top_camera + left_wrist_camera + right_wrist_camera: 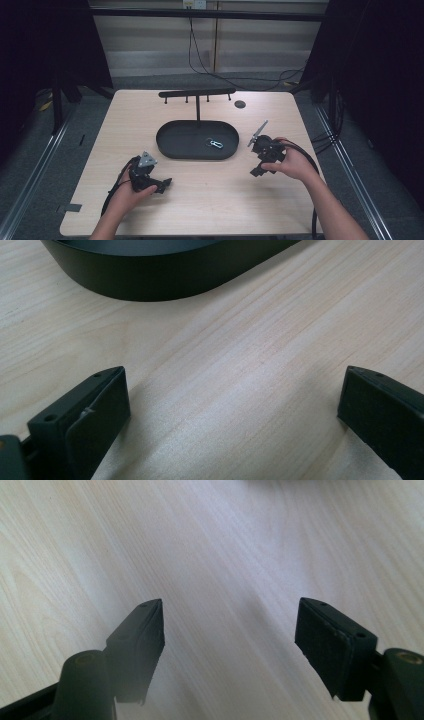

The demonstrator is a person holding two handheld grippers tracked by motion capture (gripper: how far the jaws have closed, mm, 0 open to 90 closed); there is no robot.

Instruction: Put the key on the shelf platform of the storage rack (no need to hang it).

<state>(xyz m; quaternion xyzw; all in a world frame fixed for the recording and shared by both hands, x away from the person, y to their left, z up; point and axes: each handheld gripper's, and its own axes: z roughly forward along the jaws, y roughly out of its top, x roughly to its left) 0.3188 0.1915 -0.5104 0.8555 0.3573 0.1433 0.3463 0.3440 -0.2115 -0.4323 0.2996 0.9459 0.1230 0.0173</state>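
Near edge of the desk point(210, 210): two forearms come in from the bottom. Left hand point(131, 192) rests w/ the left gripper point(162, 186) by the near-left part of the desk, tip pointing toward the right edge, low over the wood. In the left gripper view its jaws stand wide apart, bare wood between them, nothing held; dark wall of the tray point(150, 277) sits just ahead, not touching the fingers point(95, 410).

Right hand point(295, 162) is toward the right edge, about mid-depth, holding the right gripper point(257, 171) tilted down toward the desk, grey plate on top sticking up. In the right gripper view the jaws are apart, only pale wood grain between the pads point(325, 640), nothing clamped; gripper sits just beside the tray's right end, apart from it.

Center of desk: black oval tray point(170, 142), long side parallel to the near edge. Inside it, right of middle, lies a small metal clip point(215, 143), flat on the tray floor, well apart from both grippers.

Farther back: a thin post rises from the tray's far rim to a black bar w/ pegs point(197, 93), running left–right near the far edge. Small dark disc point(240, 104) lies right of the bar, near the far-right corner area.
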